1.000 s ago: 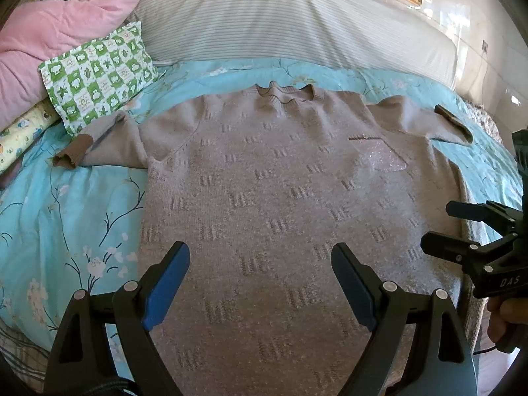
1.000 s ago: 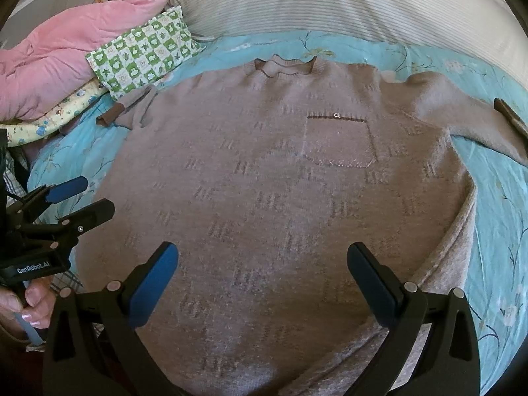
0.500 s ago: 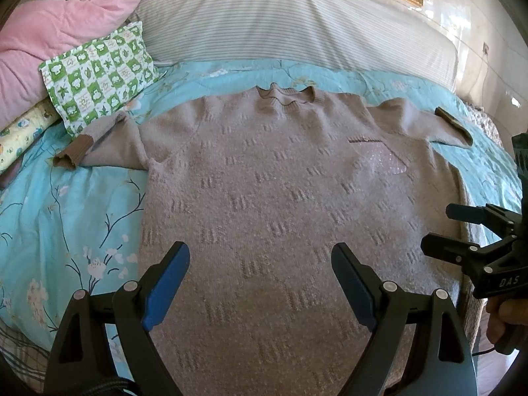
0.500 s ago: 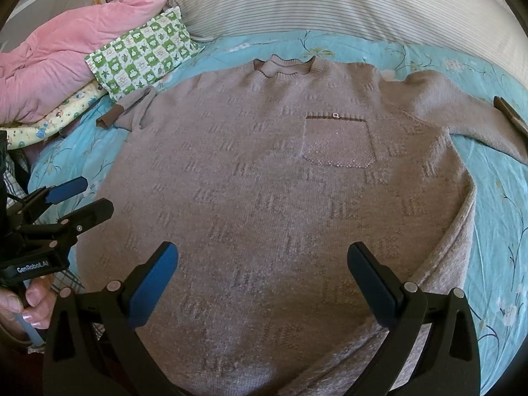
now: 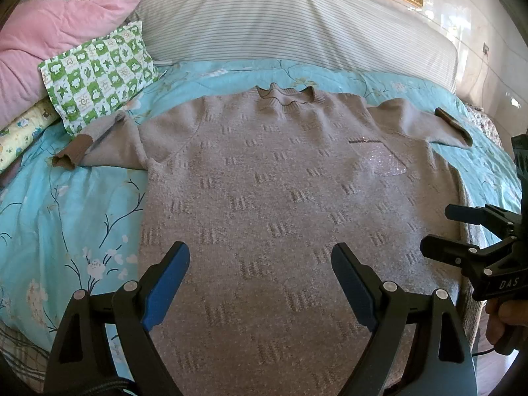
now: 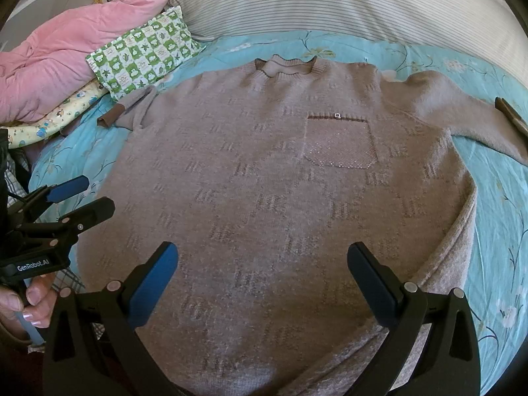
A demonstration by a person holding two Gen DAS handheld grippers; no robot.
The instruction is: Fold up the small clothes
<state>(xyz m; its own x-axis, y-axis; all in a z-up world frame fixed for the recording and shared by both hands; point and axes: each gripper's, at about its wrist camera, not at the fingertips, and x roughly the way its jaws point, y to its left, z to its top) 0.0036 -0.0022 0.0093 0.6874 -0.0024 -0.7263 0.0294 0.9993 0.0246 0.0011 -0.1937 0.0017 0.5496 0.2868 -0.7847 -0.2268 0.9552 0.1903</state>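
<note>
Grey-brown knit fills the space right under both your grippers: the sweater (image 5: 280,198) lies face up and flat on the bed (image 5: 66,204), hem toward you, collar (image 5: 285,97) pointing away at the head of the bed, so its long axis runs straight out from you. Your left gripper (image 5: 260,280) hangs over the lower left part of the body with its jaws spread wide and nothing between them. Your right gripper (image 6: 262,279) hangs over the lower middle, jaws likewise spread and empty. Each gripper shows at the edge of the other's view, with your hand (image 6: 19,303) wrapped on its handle.

Near your right side, the sweater's side edge (image 6: 462,231) is turned up in a soft ridge rather than lying flat. Farther out, a chest pocket (image 6: 338,142) with a small clasp sits on the right half. The right sleeve (image 6: 468,118) stretches out sideways to a dark cuff near the bed's edge; the left sleeve (image 5: 109,145) is bunched short, its brown cuff lying just beside a green checked pillow (image 5: 99,76).

Behind that pillow lie a pink quilt (image 5: 59,29) and a yellow patterned roll (image 5: 23,135), crowding the left sleeve. Beyond the collar a strip of blue floral sheet is bare, then a large striped pillow (image 5: 280,19). Bare sheet also lies open to the left of the body.
</note>
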